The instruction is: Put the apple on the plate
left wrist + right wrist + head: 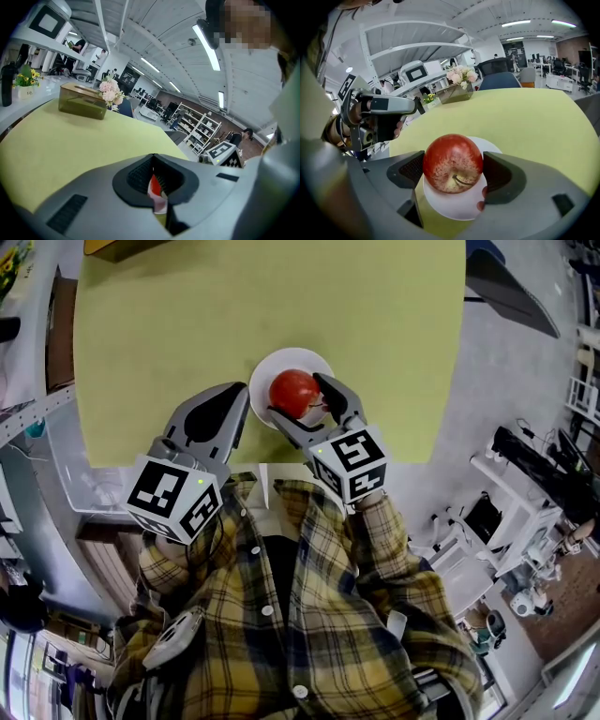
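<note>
R tool (298,396) (452,169): pinching the apple (293,390) (452,161), one pad on each side of it. R gripper view shows the stem end facing the cam, red skin w/ a yellowish patch round the stem. The plate (267,371) (454,208) is white and round and sits directly under this tool's tips, so the apple is over the plate's middle. Can't tell if the apple's underside touches the plate or hangs just clear.

L tool (236,405) (152,158): pads pressed together, nothing between them. Through the thin slit past its tips a sliver of red and white shows. In head view its tips lie just beside the plate rim, on the side away from the R tool, not touching the apple.

Tabletop (187,315) (70,140) (534,122): yellow-green, spreads out ahead of both tools. Far ahead of the L tool, at the far edge, an olive box (82,101) (457,92) w/ pale pink flowers (110,91) (461,74) at its end.

Behind both tools in head view: marker cubes (354,461) and a yellow plaid shirt (281,615).
</note>
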Demonstrator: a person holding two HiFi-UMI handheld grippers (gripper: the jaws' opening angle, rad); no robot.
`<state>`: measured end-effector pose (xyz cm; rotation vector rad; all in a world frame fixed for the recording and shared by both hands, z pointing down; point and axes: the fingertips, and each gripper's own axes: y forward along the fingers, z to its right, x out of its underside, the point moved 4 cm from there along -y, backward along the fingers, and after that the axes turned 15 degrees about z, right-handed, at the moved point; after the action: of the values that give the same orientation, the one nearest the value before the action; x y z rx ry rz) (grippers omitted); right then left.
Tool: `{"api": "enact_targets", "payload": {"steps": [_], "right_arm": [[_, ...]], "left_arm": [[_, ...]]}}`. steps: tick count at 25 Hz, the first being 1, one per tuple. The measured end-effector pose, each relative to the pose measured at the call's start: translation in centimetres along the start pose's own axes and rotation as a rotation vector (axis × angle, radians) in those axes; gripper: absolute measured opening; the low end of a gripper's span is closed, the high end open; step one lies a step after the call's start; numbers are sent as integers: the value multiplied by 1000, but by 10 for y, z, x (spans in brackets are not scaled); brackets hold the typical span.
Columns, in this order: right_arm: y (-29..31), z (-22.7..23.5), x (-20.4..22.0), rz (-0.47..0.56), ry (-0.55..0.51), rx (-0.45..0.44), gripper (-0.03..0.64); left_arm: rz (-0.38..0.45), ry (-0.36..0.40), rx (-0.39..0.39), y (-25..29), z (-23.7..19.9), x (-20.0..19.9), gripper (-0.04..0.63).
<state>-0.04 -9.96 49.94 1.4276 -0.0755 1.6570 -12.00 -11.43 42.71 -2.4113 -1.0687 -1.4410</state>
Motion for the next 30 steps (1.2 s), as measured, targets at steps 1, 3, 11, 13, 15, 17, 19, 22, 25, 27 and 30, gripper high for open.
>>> {"api": "enact_targets", "payload": {"steps": [1, 3, 11, 13, 15, 17, 19, 22, 25, 27, 30], "right_arm": [[0, 0, 0, 1, 4, 1, 370], [1, 1, 0, 0, 11, 3, 370], [1, 1, 0, -19, 11, 13, 370], [1, 0, 0, -24, 7, 11, 370], [1, 0, 0, -27, 6, 4, 370], [0, 0, -1, -23, 8, 0, 370], [0, 0, -2, -20, 5, 1, 370], [-1, 0, -4, -14, 6, -3, 370], [-1, -2, -7, -10, 3, -6, 370], [-2, -3, -11, -5, -2, -7, 370], [-5, -3, -15, 2, -8, -5, 370]], "left_arm": [[0, -1, 0, 0, -1, 1, 8], [-1, -2, 3, 2, -1, 1, 8], [2, -1, 12, 3, 1, -1, 8], [3, -2, 12, 2, 1, -2, 8], [5, -2, 15, 1, 0, -2, 8], [8, 0, 17, 1, 0, -3, 8], [10, 2, 19, 1, 1, -3, 8], [9, 2, 22, 1, 2, -3, 8], [11, 0, 23, 0, 2, -4, 8], [13, 1, 25, 0, 3, -6, 8], [16, 1, 26, 0, 5, -8, 8]]}}
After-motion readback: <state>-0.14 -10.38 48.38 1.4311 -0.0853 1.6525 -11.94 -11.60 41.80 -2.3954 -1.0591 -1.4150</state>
